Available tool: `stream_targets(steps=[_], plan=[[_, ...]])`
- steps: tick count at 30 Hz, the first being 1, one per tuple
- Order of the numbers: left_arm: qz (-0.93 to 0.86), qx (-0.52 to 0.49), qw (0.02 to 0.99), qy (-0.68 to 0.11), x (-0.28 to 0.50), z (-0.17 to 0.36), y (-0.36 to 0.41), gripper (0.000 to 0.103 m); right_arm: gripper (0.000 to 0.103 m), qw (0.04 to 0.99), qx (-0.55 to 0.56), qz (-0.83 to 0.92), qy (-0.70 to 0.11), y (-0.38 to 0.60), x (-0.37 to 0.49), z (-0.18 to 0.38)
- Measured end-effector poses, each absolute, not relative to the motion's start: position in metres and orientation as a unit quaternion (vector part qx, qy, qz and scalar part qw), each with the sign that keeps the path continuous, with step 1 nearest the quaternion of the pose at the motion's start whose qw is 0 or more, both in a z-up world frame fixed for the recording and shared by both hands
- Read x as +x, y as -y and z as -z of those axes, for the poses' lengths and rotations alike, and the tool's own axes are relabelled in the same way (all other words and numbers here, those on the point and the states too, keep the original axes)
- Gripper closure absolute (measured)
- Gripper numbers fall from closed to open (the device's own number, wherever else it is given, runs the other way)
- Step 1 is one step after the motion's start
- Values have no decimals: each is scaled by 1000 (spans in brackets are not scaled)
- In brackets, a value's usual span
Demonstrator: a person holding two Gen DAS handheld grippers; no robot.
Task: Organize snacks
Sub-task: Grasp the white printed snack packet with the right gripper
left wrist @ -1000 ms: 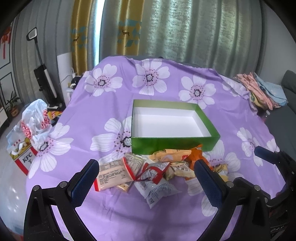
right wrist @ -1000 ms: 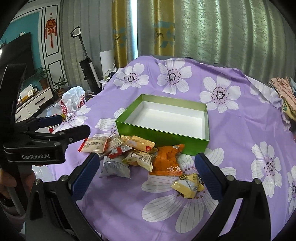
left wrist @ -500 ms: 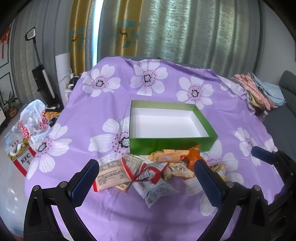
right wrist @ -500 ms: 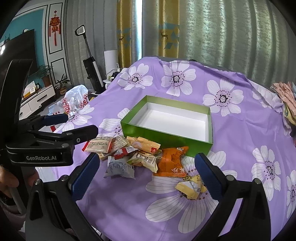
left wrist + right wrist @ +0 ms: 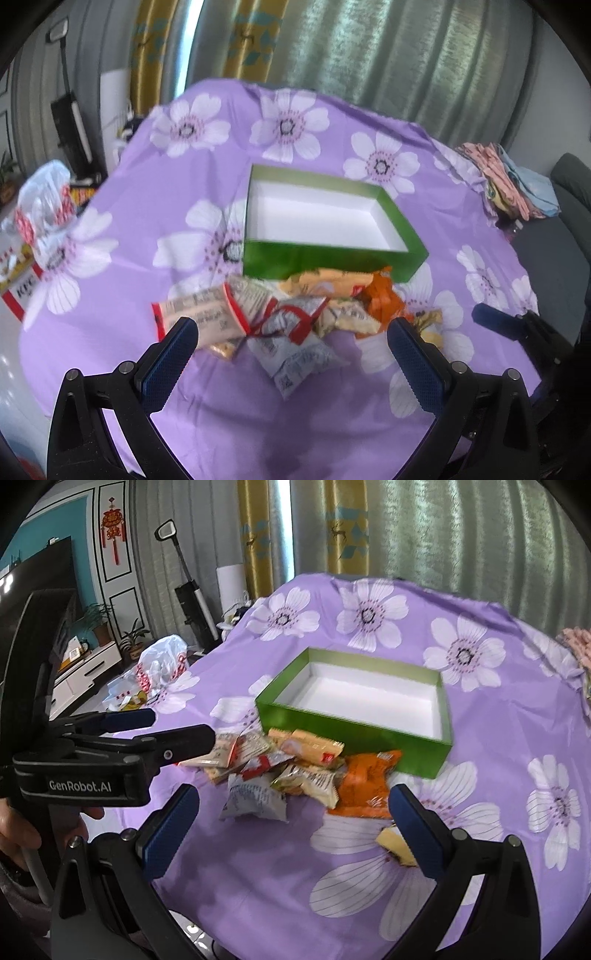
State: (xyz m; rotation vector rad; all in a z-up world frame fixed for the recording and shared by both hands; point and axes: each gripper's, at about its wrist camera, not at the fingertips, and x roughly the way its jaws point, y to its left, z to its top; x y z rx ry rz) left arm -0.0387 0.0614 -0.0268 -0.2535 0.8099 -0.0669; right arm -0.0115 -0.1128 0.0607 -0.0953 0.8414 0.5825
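A pile of snack packets (image 5: 295,314) (image 5: 288,771) lies on the purple flowered cloth just in front of an empty green box (image 5: 332,264) (image 5: 354,734) with a white inside. The pile holds an orange packet (image 5: 365,786), a silver packet (image 5: 255,799) and a pale red-edged packet (image 5: 199,314). A small yellow packet (image 5: 395,843) lies apart, by my right finger. My left gripper (image 5: 291,343) hangs open just short of the pile, nothing between its fingers. My right gripper (image 5: 291,812) is open too, above the pile's near edge.
A white plastic bag (image 5: 44,199) and a KFC carton (image 5: 18,280) sit off the table's left edge. Folded clothes (image 5: 506,177) lie at the far right. Curtains hang behind, and a stick vacuum (image 5: 188,590) stands at the back left. The table's near edge is close below both grippers.
Both grippers have moved forward and down toward the snack pile, which now looks larger. Both stay open. The packets and the box have not moved.
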Motion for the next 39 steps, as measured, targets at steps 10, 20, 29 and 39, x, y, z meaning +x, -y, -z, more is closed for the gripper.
stream_targets(steps=[10, 20, 29, 39], plan=[[87, -206, 880, -420, -42, 75, -86, 1, 7, 832, -22, -336, -442, 96, -12, -17], [114, -228, 861, -440, -30, 103, -81, 18, 22, 808, -4, -360, -467, 80, 2, 27], [126, -235, 851, -452, -16, 115, -78, 34, 41, 784, 20, -388, -484, 70, 20, 42], [134, -261, 838, -460, -14, 124, -85, 45, 72, 766, 26, -397, -505, 67, 23, 56]])
